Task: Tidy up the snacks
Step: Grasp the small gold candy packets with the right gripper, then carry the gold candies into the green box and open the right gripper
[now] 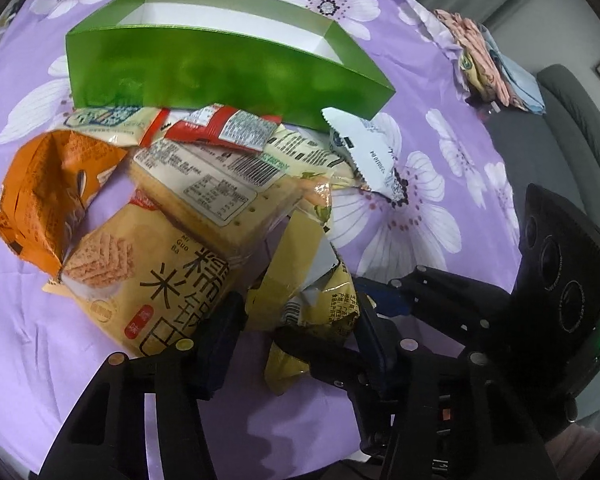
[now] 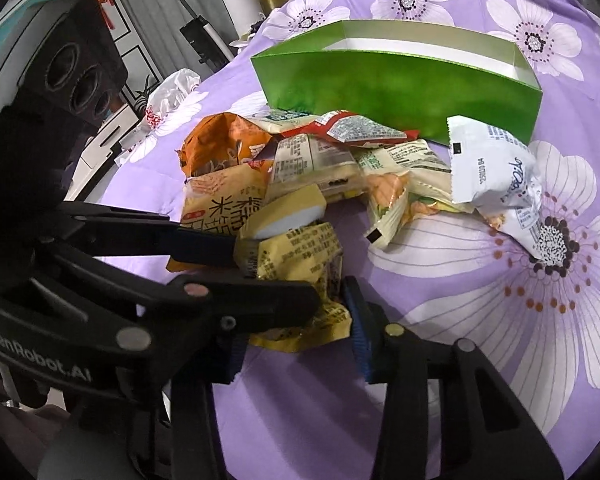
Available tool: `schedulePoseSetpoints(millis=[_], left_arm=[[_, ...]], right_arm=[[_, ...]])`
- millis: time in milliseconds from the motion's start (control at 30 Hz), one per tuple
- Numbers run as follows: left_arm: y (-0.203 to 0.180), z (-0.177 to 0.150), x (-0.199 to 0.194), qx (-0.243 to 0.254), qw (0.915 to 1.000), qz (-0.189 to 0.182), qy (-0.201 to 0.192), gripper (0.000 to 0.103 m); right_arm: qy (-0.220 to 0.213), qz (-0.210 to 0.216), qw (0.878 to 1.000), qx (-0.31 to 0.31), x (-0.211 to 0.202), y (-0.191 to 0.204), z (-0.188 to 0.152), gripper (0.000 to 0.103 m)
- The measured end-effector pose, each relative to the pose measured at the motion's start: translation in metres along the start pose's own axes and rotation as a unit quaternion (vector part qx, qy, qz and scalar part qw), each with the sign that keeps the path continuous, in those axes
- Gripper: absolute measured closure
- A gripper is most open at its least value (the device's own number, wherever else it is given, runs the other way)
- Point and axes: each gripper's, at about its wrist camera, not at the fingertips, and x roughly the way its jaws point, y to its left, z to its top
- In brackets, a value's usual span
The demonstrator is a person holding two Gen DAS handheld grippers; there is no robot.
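Both sets of jaws stand partly closed around one item, the yellow snack packet (image 1: pixel 300 300), which sits at the near edge of the snack heap. Left gripper (image 1: pixel 296 332): its blue pads flank the packet on either side, and the wrapper looks crumpled between them, so contact is judged made. Right gripper (image 2: pixel 296 332): its far finger sits hard against the packet's edge; the near finger is hidden behind the left tool's arm, so a full pinch cannot be confirmed, though the creased wrapper suggests one. No earlier view is available to show jaw travel.

Beyond the jaws lies the rest of the pile: a rice-cracker bag (image 1: pixel 140 280) touching the packet, an orange bag (image 1: pixel 40 200) further left, a red sachet (image 1: pixel 220 128) and a white wrapper (image 1: pixel 364 152) to the right. Behind all of these stands the open green box (image 1: pixel 220 76), apparently still without snacks and presumably the destination.

Judgement: a two-sided hold suits a limp wrapper, keeping it from folding or slipping. Risk: dragging the touching rice-cracker bag along.
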Motion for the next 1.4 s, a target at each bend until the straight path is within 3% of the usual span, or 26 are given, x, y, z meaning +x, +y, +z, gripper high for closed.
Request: schedulePoseSetpoints(millis=[167, 300, 533, 867, 1100, 1400], left_arm=[[-0.008, 0.005, -0.011, 0.009, 0.9998, -0.004, -0.015, 0.051], [-0.017, 0.017, -0.029, 0.026, 0.9986, -0.013, -0.044, 0.051], [-0.025, 0.058, -0.055, 0.05, 0.9942, -0.019, -0.094, 0.051], [-0.013, 0.128, -0.066, 0.066, 0.9883, 0.008, -0.137, 0.051], [0.01, 0.18, -0.047, 0.052, 0.9906, -0.001, -0.127, 0.051], [0.037, 0.209, -0.005, 0.003, 0.9957, 0.007, -0.092, 0.047]], right_arm=[[-0.009, -0.003, 1.0, -0.018, -0.012, 0.01, 0.005, 0.066], [-0.041, -0.014, 0.999, -0.024, -0.031, 0.013, 0.023, 0.067], [-0.095, -0.04, 0.994, -0.041, -0.049, 0.01, 0.068, 0.069], [-0.141, -0.04, 0.988, -0.052, -0.038, -0.01, 0.137, 0.069], [-0.136, -0.039, 0.989, -0.036, -0.015, -0.038, 0.174, 0.069], [-0.095, -0.044, 0.994, 0.011, 0.024, -0.066, 0.19, 0.064]])
